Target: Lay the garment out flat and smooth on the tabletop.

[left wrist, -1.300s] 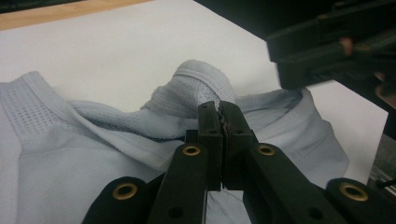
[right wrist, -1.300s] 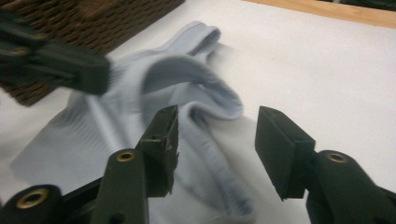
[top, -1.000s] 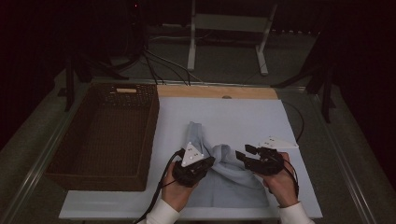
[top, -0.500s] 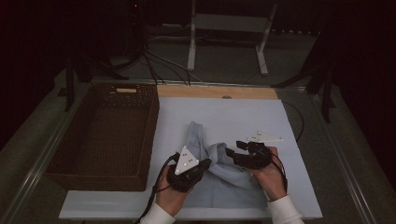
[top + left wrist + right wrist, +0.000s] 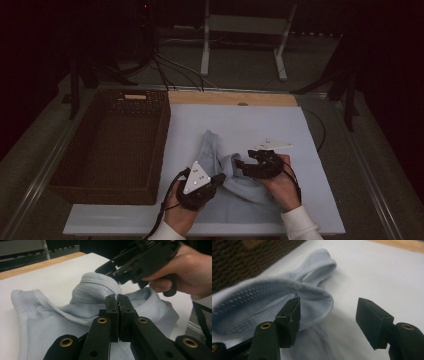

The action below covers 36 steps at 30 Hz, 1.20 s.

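Note:
A light blue mesh garment (image 5: 241,194) lies crumpled on the white table cover (image 5: 250,120). My left gripper (image 5: 221,179) is at its near left, its jaws pressed together on a raised fold of the garment (image 5: 95,290); in the left gripper view the left gripper (image 5: 117,305) pinches the cloth just below that bulge. My right gripper (image 5: 241,164) hovers close beside it over the same fold and appears as the right gripper (image 5: 111,272) at the top of that view. The right gripper (image 5: 329,312) has just been opening. The garment's hem (image 5: 322,296) lies against its left pad, unpressed.
A dark wicker basket (image 5: 162,135) stands on the left of the table, its wall (image 5: 242,260) close behind the cloth. A wooden strip (image 5: 230,98) runs along the far edge. Metal stand legs (image 5: 205,50) and cables lie on the floor beyond.
My right gripper has moved left toward the left gripper and its jaws have spread apart. The left gripper has stayed nearly still, holding its fold.

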Each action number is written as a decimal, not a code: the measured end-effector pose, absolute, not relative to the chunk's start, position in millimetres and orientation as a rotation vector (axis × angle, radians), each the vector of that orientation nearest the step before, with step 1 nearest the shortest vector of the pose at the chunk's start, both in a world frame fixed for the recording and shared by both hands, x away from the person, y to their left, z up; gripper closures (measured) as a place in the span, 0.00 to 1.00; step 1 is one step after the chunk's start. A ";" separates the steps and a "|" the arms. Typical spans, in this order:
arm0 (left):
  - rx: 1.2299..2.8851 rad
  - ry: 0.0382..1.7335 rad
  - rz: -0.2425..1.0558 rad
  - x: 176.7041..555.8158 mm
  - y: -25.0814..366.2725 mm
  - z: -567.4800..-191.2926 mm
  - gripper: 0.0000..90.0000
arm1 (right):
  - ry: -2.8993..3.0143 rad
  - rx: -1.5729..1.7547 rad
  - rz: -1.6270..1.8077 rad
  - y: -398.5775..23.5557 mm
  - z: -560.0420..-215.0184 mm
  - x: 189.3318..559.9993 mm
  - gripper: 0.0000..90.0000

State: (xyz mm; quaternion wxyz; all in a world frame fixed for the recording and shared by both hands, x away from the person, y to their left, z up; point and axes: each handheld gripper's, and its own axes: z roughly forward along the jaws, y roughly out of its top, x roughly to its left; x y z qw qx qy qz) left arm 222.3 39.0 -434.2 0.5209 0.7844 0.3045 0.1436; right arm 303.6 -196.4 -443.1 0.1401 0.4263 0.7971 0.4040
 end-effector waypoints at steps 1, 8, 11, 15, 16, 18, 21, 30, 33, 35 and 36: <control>1.878 0.727 0.346 221.5 38.7 -434.3 0.99 | 2.308 1.242 1.157 -196.0 -444.6 305.0 0.42; 1.874 0.700 0.351 217.4 38.8 -436.8 0.99 | 2.387 1.253 1.112 -189.3 -451.9 308.3 0.50; 1.861 0.701 0.358 215.8 41.2 -437.2 0.99 | 2.418 1.256 1.112 -186.9 -453.4 308.9 0.55; 1.861 0.693 0.363 214.0 44.7 -437.7 0.99 | 2.433 1.247 1.105 -185.0 -454.8 309.1 0.64; 1.860 0.690 0.368 213.4 45.5 -437.8 0.99 | 2.435 1.243 1.103 -184.6 -454.8 309.0 0.66; 1.854 0.690 0.367 212.7 47.5 -437.7 0.99 | 2.435 1.245 1.102 -184.6 -454.8 309.1 0.72; 1.848 0.691 0.365 212.1 49.7 -438.0 0.98 | 2.433 1.242 1.103 -185.3 -453.8 308.4 0.85; 1.842 0.701 0.355 210.9 54.0 -441.6 0.95 | 2.360 1.237 1.147 -191.5 -446.0 305.7 0.98; 1.845 0.706 0.344 211.7 56.1 -443.4 0.84 | 2.308 1.240 1.153 -196.4 -440.8 304.7 0.98; 1.848 0.724 0.331 213.4 57.7 -445.1 0.76 | 2.280 1.243 1.162 -200.5 -437.3 304.9 0.98; 1.852 0.735 0.330 214.3 58.3 -446.3 0.73 | 2.265 1.246 1.164 -202.6 -435.3 305.1 0.98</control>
